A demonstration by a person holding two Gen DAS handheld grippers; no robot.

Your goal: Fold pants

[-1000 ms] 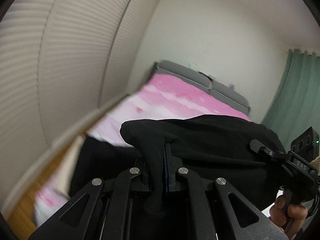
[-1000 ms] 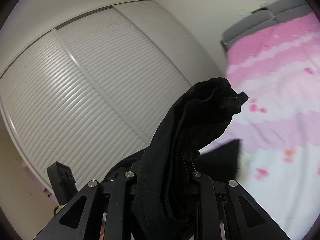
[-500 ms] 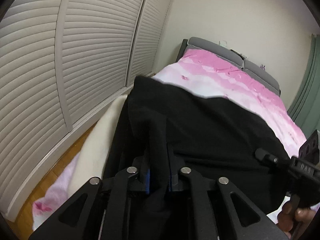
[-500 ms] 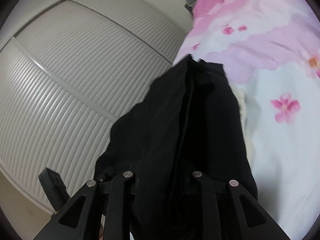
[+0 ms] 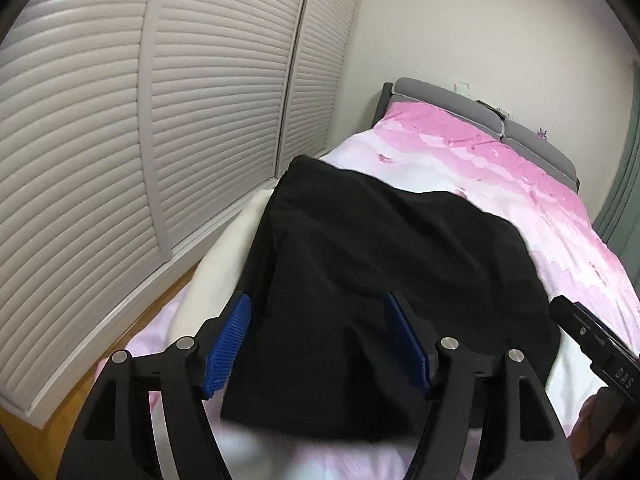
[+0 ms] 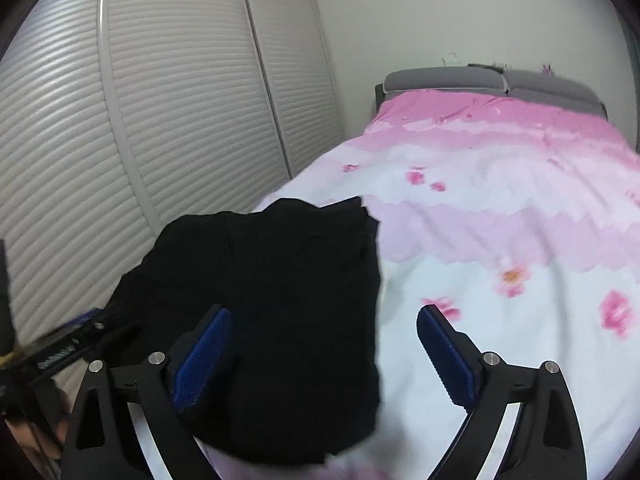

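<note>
The black pants (image 5: 380,280) lie folded in a flat pile on the near left corner of the bed; they also show in the right wrist view (image 6: 280,300). My left gripper (image 5: 318,344) is open just above the near edge of the pants, its blue pads (image 5: 228,344) apart. My right gripper (image 6: 324,356) is open over the right edge of the pants, with one blue pad (image 6: 202,360) over the cloth and the other over the bedding. Neither holds anything.
The bed has a pink and white flowered cover (image 6: 500,220) and a grey headboard (image 6: 480,80). White louvred wardrobe doors (image 5: 140,120) stand close on the left, with a strip of wooden floor (image 5: 120,352) between. A green curtain (image 5: 624,184) hangs at the far right.
Both grippers were shut on the pants, holding them up; they lowered the pants onto the bed and have opened and let go. The pants now lie flat.
</note>
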